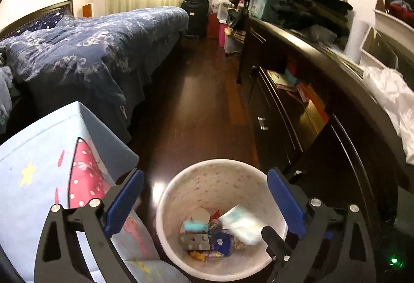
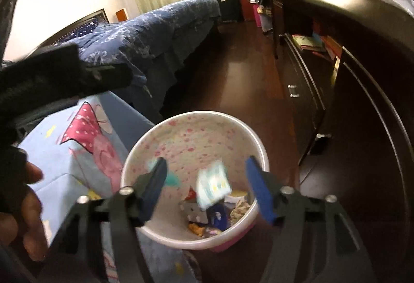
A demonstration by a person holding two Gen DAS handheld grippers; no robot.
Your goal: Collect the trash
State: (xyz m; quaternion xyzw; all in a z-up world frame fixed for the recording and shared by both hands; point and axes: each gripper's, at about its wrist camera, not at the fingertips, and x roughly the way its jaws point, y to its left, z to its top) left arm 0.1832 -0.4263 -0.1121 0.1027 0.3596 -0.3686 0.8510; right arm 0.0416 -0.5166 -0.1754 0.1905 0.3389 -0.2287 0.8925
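Note:
A white trash bin with pink dots stands on the dark wood floor and holds several pieces of trash. A white and blue tissue packet lies on the pile; in the right wrist view it is blurred, between my fingers above the pile. My left gripper is open and empty over the bin. My right gripper is open over the bin, touching nothing. A grey blister pack and blue wrappers lie at the bottom.
A light blue fabric box with a pink print stands left of the bin. A bed with a blue quilt is beyond it. A dark dresser runs along the right, with a white plastic bag on top.

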